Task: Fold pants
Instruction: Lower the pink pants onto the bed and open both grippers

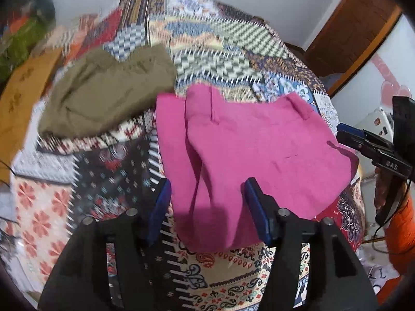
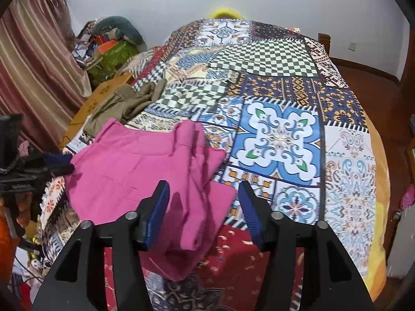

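Pink pants (image 1: 249, 153) lie folded in a bundle on the patchwork bedspread (image 1: 228, 51). They also show in the right wrist view (image 2: 140, 171), with a loose fold hanging toward the camera. My left gripper (image 1: 207, 204) is open, its blue pads on either side of the pants' near edge, holding nothing. My right gripper (image 2: 203, 207) is open just above the pants' near right fold, empty. The right gripper shows at the right edge of the left wrist view (image 1: 363, 142).
Olive-green pants (image 1: 109, 93) lie folded at the back left of the bed, also in the right wrist view (image 2: 124, 101). A brown cardboard box (image 1: 23, 96) sits to the left. Clutter and a curtain (image 2: 33, 59) stand at the far left. A wooden door (image 1: 358, 26) is right.
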Tool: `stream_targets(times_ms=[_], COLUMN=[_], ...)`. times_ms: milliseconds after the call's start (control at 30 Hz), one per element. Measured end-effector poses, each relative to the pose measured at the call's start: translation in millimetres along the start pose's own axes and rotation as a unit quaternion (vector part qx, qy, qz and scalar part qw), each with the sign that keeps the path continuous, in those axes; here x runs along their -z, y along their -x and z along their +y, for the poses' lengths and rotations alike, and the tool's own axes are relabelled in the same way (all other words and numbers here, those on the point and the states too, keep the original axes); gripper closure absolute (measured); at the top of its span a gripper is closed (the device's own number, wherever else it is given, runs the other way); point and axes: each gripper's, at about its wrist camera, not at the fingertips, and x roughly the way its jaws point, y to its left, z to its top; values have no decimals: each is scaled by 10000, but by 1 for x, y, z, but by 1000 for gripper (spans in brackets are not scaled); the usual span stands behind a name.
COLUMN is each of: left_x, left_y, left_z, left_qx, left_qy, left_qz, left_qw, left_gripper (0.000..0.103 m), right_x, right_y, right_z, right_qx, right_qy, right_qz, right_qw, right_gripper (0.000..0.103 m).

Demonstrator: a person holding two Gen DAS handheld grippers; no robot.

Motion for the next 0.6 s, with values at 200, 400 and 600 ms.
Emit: stream_targets(times_ms=[200, 400, 600], left_x=[1, 1, 2], left_y=[-17, -16, -27], left_z=[15, 23, 27], left_qx=[316, 368, 493], left_qy=[372, 448, 531], left_qz=[81, 16, 105], left_qw=[9988, 9983, 9973], left_gripper=[35, 34, 32], right_x=[7, 17, 19], right_y=[-29, -40, -42], right_z=[8, -5, -5], right_qx=[-47, -267, -370], right_qy=[12, -299, -292], right_qz=[465, 657, 710], right_qw=[9989, 9970, 9964], right_gripper=[45, 42, 42])
